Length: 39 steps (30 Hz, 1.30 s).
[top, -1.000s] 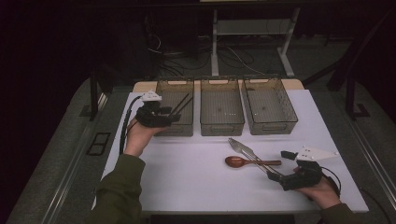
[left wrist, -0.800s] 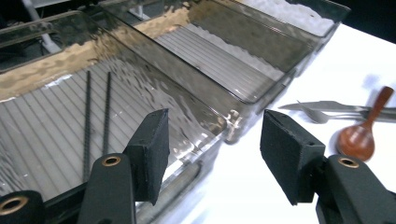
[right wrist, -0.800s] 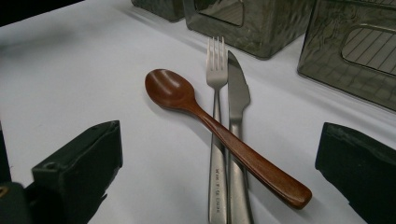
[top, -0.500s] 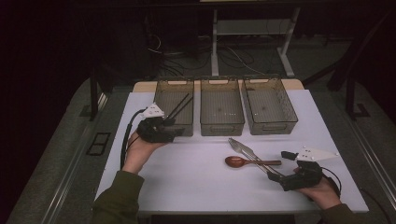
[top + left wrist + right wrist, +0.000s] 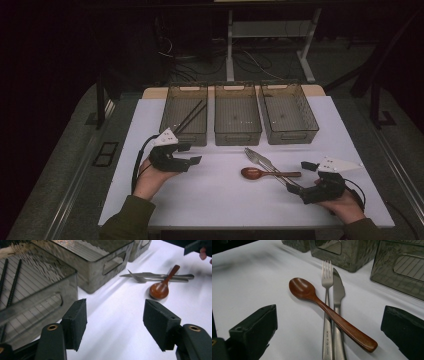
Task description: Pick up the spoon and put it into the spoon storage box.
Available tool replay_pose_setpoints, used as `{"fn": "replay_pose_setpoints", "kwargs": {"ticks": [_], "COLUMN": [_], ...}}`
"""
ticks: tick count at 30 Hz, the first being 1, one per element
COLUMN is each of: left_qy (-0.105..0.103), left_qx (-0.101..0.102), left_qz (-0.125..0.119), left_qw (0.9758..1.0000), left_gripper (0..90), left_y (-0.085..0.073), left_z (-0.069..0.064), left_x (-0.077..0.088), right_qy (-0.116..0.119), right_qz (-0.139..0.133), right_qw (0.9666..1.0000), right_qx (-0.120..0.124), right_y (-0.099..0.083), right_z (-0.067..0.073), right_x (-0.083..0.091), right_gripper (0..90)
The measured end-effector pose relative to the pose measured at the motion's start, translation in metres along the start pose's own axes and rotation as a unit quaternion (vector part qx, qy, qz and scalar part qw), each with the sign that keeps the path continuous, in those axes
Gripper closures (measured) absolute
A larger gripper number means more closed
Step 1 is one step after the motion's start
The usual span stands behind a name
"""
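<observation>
Lying lower centre-right of frame, wooden spoon (image 5: 270, 174) nearer right tongs (image 5: 306, 181), handle toward them; right tongs open, empty; left tongs (image 5: 192, 154) just been opening, empty.

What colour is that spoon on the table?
The spoon is a glossy reddish-brown, like polished wood; the right gripper view shows it best.

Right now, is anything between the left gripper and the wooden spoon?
Nothing visible. The left gripper, jaws just opened and empty, faces the wooden spoon across bare white table. The fork and knife lie beyond, under the spoon's handle.
</observation>
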<state>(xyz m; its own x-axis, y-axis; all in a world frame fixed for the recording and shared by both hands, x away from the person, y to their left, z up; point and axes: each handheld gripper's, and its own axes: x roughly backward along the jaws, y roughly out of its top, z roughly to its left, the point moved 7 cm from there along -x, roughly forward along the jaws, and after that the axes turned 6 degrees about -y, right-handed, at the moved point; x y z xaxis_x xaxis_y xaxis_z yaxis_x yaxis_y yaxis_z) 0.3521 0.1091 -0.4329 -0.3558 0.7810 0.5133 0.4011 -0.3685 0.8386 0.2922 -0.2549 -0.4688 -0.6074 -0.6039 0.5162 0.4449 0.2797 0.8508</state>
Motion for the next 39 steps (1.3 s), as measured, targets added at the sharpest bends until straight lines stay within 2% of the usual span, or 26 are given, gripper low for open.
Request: {"fn": "replay_pose_setpoints", "kwargs": {"ticks": [3, 10, 19, 22, 27, 32, 39], "left_qy": [-0.001, -0.01, -0.023, -0.018, -0.011, 0.001, 0.005], "left_qx": [-0.008, -0.01, -0.007, -0.022, -0.02, -0.012, -0.005], "left_qz": [-0.005, -0.016, -0.013, -0.01, -0.026, -0.023, -0.026], "left_qw": [1.0, 0.9998, 0.9996, 0.9995, 0.9994, 0.9997, 0.9996], "left_gripper": [32.2, 24.4, 18.8, 15.4, 12.3, 0.4, 0.0], "left_y": [-0.007, -0.023, -0.045, -0.051, -0.051, -0.051, -0.05], "left_z": [-0.005, -0.017, -0.031, -0.033, -0.031, -0.028, -0.027], "left_x": [0.001, 0.005, 0.004, 0.005, 0.007, 0.006, 0.008], "right_qy": [-0.001, 0.0, 0.002, 0.002, 0.005, 0.007, 0.014], "right_qz": [0.0, 0.001, 0.0, 0.001, 0.006, 0.011, 0.019], "right_qw": [1.0, 1.0, 1.0, 1.0, 1.0, 0.9999, 0.9996], "right_qx": [-0.002, 0.0, 0.0, 0.0, -0.002, 0.011, 0.012], "right_y": [-0.001, -0.001, -0.001, -0.002, -0.001, 0.007, 0.016], "right_z": [-0.001, 0.001, 0.001, 0.002, 0.002, 0.004, 0.004], "right_x": [0.001, 0.001, 0.001, 0.001, 0.001, 0.004, -0.004], "right_gripper": [0.2, 0.2, 0.2, 0.2, 0.2, 0.2, 1.2]}}
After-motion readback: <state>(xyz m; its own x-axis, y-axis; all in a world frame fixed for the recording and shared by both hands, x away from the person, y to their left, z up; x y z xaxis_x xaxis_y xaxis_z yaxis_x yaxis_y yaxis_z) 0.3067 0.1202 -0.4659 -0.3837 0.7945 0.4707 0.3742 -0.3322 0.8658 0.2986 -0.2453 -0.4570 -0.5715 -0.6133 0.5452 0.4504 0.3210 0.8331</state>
